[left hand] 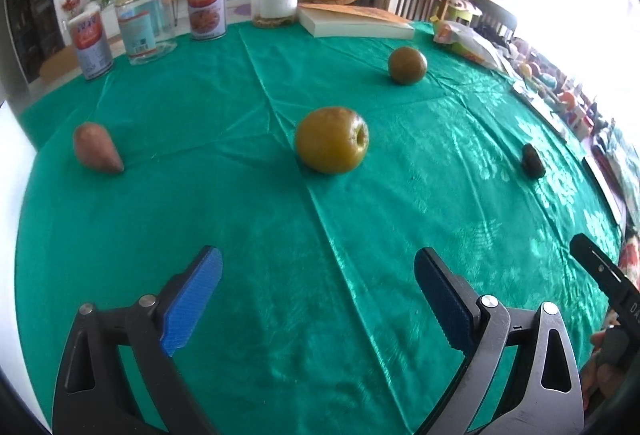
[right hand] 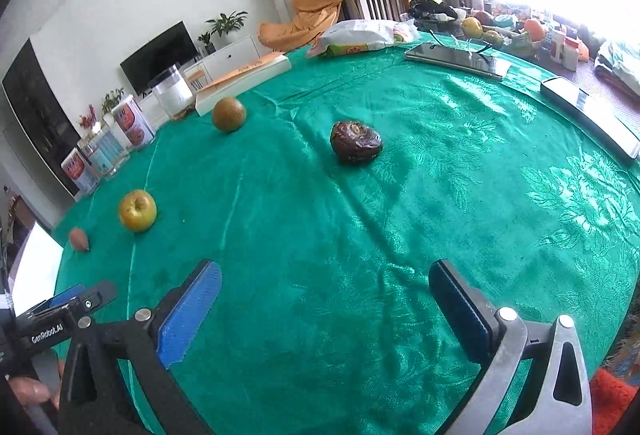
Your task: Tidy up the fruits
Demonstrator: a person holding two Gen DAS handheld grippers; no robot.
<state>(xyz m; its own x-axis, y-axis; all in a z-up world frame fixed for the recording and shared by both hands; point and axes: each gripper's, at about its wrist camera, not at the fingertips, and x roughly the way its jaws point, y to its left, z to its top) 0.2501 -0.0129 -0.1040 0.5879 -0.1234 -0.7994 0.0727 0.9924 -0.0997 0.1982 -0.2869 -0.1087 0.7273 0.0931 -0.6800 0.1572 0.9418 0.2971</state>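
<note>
Taking the apple [left hand: 332, 139] as landmark, a tapered reddish fruit [left hand: 97, 147] lay well left of it, its point toward the apple; a round brown-green fruit [left hand: 407, 65] sat beyond and to the right, and a dark wrinkled fruit [left hand: 533, 161] lay farther right. The left hand-held gripper [left hand: 318, 299] hung wide and empty, the apple straight ahead between its jaw lines, so it seemed the nearer hand for that pick. The right hand-held gripper [right hand: 326, 309], also wide and empty, faced the dark fruit [right hand: 355, 142], whose long axis ran across its line of approach. All rested apart on the bench's green cloth [left hand: 248, 235]; cans [left hand: 206, 6], jars and a book [left hand: 354, 21] lined the far edge behind the apple.
</note>
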